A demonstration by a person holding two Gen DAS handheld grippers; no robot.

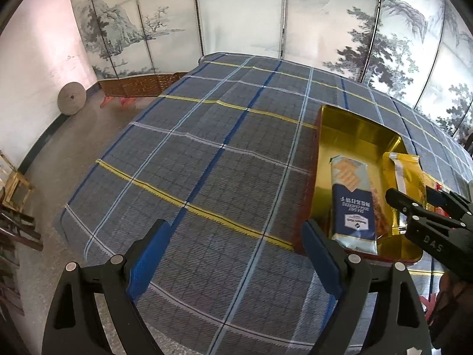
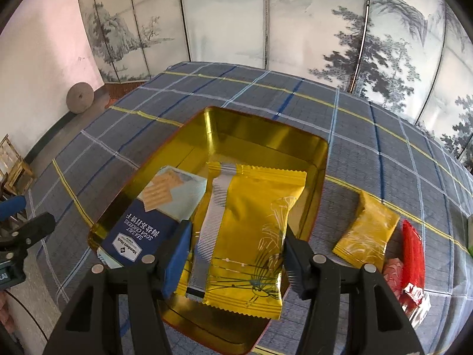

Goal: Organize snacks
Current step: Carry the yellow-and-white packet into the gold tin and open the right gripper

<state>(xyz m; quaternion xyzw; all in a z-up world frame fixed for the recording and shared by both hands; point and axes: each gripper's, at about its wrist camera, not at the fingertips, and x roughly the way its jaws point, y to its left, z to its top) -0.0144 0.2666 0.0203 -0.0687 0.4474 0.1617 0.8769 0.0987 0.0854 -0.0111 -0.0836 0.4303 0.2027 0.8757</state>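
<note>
A gold tin tray (image 2: 251, 130) sits on the plaid tablecloth; it also shows in the left wrist view (image 1: 354, 130). A blue soda-cracker pack (image 2: 142, 230) lies in its left part and shows in the left wrist view (image 1: 354, 204). My right gripper (image 2: 233, 251) is shut on a yellow snack packet (image 2: 251, 230) and holds it over the tray's near right part. My left gripper (image 1: 236, 254) is open and empty above the cloth, left of the tray. The right gripper (image 1: 414, 207) appears at the right of the left wrist view with the yellow packet (image 1: 405, 174).
A second yellow packet (image 2: 366, 233), a red packet (image 2: 414, 254) and a pink wrapped snack (image 2: 393, 275) lie on the cloth (image 1: 207, 162) right of the tray. A painted folding screen (image 2: 266, 20) stands behind the table. A round stone (image 1: 71, 98) leans on the left wall.
</note>
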